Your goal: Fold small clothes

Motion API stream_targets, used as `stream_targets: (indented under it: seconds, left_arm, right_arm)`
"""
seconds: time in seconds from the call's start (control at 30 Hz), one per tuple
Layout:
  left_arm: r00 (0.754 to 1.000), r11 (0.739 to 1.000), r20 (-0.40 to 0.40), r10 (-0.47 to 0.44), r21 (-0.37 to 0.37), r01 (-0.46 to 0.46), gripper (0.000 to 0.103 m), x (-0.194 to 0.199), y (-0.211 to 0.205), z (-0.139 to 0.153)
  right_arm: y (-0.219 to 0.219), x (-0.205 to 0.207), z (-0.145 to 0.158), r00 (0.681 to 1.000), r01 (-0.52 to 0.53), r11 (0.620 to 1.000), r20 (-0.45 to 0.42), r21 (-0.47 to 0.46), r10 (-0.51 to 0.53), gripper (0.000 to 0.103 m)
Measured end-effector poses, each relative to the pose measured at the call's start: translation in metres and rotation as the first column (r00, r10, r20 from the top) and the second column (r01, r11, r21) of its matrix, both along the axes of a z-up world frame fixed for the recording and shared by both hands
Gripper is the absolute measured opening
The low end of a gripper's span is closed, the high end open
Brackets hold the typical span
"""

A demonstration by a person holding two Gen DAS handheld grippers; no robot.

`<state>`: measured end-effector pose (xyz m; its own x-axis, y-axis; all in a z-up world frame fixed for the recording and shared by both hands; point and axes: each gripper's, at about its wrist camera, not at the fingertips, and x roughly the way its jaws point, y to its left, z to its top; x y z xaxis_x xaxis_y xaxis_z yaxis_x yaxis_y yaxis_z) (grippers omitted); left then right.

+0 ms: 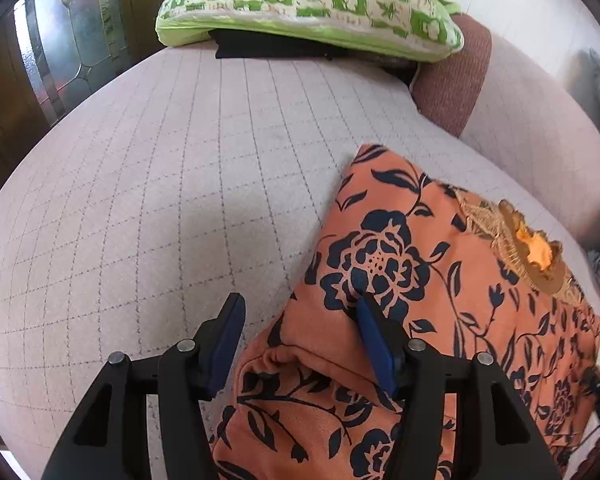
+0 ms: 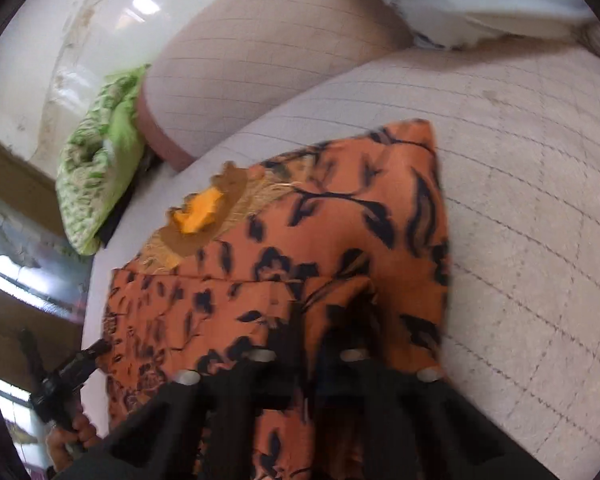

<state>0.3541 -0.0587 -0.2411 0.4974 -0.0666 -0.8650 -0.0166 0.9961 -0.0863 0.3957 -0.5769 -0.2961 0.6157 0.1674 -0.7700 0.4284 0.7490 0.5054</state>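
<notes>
a: on the bed (image 1: 140,200), a person is folding an orange top (image 1: 420,248) with a gripper in each hand. where is it lying?

b: it is lying flat on the grey quilted cover, partly folded, gold collar (image 1: 528,240) turned toward the bolster (image 1: 452,80). in the left wrist view its long axis is running from the near edge up and away, slightly left.

a: and the left gripper (image 1: 300,320)?

b: its jaws are standing released, straddling the top's left edge. one blue pad (image 1: 374,344) is sitting over the print, the other (image 1: 224,340) over bare cover, and a rolled hem is lying between them, unpinched.

a: the right gripper (image 2: 308,340)?

b: blurred, but the jaws are looking clenched, with a ridge of orange cloth bunching up right at the tips. i am reading that as a pinch on the top's near fold.

a: so what is the coming move hanging on?

b: likely the left edge. the cloth is lying to the right of the left jaws' centre line, so that hand would need to settle and close on the hem, then both would carry the near part toward the collar. both hands are at the near end.

a: the room?

b: a green patterned pillow (image 1: 308,4) is resting at the head, stained-glass doors (image 1: 60,40) on one side, a glossy white wall (image 2: 60,40) behind.
</notes>
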Motion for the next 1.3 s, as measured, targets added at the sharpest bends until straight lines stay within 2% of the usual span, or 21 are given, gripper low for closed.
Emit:
stream_targets:
  seconds: [0.17, 0.27, 0.33, 0.4, 0.43, 0.5, 0.63, 0.67, 0.73, 0.8, 0.9, 0.97, 1.0, 1.03, 1.07, 1.13, 1.23, 1.3]
  left_arm:
    - [1.000, 0.999, -0.013, -0.014, 0.038, 0.014, 0.059, 0.004, -0.015, -0.007]
    - [0.998, 0.997, -0.040, -0.054, 0.054, 0.056, 0.059, -0.001, -0.026, -0.012]
    - [0.997, 0.990, -0.028, -0.073, 0.120, 0.076, 0.059, -0.002, -0.035, -0.015]
    - [0.996, 0.983, -0.019, -0.088, 0.162, 0.090, 0.059, -0.002, -0.039, -0.016]
    - [0.996, 0.984, -0.018, -0.084, 0.158, 0.086, 0.059, -0.002, -0.036, -0.015]
    - [0.998, 0.988, -0.001, -0.067, 0.137, 0.067, 0.059, -0.002, -0.030, -0.009]
    - [0.995, 0.990, 0.083, -0.053, 0.136, 0.041, 0.059, -0.008, -0.023, 0.009]
    - [0.993, 0.992, 0.098, -0.059, 0.114, 0.047, 0.059, -0.010, -0.023, 0.013]
    - [0.991, 0.994, 0.108, -0.080, 0.086, 0.071, 0.059, -0.013, -0.025, 0.019]
    - [0.987, 0.992, 0.117, -0.108, 0.084, 0.098, 0.059, -0.017, -0.030, 0.018]
    - [0.982, 0.980, 0.078, -0.174, 0.112, 0.164, 0.059, -0.017, -0.046, 0.007]
    - [0.980, 0.973, 0.015, -0.201, 0.123, 0.197, 0.059, -0.015, -0.055, -0.007]
    - [0.977, 0.963, -0.024, -0.212, 0.162, 0.213, 0.059, -0.012, -0.060, -0.018]
    - [0.975, 0.955, -0.031, -0.222, 0.193, 0.223, 0.062, -0.012, -0.063, -0.022]
    - [0.972, 0.947, -0.020, -0.232, 0.222, 0.231, 0.062, -0.014, -0.067, -0.022]
    - [0.971, 0.942, -0.031, -0.238, 0.237, 0.239, 0.062, -0.013, -0.070, -0.019]
    - [0.973, 0.955, -0.034, -0.227, 0.187, 0.229, 0.062, -0.012, -0.066, -0.013]
    - [0.971, 0.960, -0.023, -0.236, 0.147, 0.237, 0.062, -0.014, -0.066, -0.002]
  right_arm:
    - [0.009, -0.004, 0.052, 0.986, 0.025, 0.983, 0.166, -0.182, 0.005, 0.002]
    - [-0.001, 0.002, 0.054, 0.984, 0.090, 0.964, 0.172, -0.252, -0.047, 0.002]
    - [-0.016, 0.011, 0.032, 0.992, 0.069, 0.972, 0.118, -0.226, -0.043, 0.002]
    - [-0.028, 0.022, 0.000, 0.999, 0.042, 0.981, -0.023, -0.187, -0.047, 0.005]
    - [-0.032, 0.020, -0.005, 0.998, 0.047, 0.988, -0.024, -0.148, -0.051, 0.005]
    - [-0.043, 0.011, 0.005, 0.995, 0.095, 0.993, 0.013, -0.067, -0.095, 0.005]
    - [-0.048, -0.013, 0.047, 0.980, 0.173, 0.975, 0.127, -0.142, -0.155, 0.007]
    - [-0.046, -0.020, 0.056, 0.976, 0.173, 0.973, 0.159, -0.153, -0.148, 0.007]
    - [-0.034, -0.024, 0.068, 0.979, 0.106, 0.985, 0.186, -0.139, -0.080, 0.007]
    - [-0.016, -0.022, 0.073, 0.985, 0.011, 0.990, 0.173, -0.142, 0.014, 0.007]
    - [0.015, -0.010, 0.055, 0.989, -0.115, 0.983, 0.076, -0.144, 0.127, 0.007]
    - [0.029, -0.001, 0.033, 0.986, -0.166, 0.976, -0.001, -0.144, 0.168, 0.007]
    - [0.031, 0.006, 0.018, 0.982, -0.184, 0.973, -0.062, -0.143, 0.176, 0.007]
    - [0.030, 0.012, 0.000, 0.973, -0.201, 0.973, -0.138, -0.117, 0.184, 0.008]
    - [0.026, 0.013, -0.015, 0.966, -0.202, 0.977, -0.178, -0.072, 0.186, 0.006]
    - [0.015, 0.008, -0.014, 0.975, -0.179, 0.984, -0.138, -0.010, 0.176, 0.005]
    - [0.011, 0.002, 0.001, 0.976, -0.178, 0.983, -0.134, -0.048, 0.171, 0.005]
    - [0.008, -0.005, 0.009, 0.978, -0.173, 0.985, -0.122, -0.029, 0.168, 0.008]
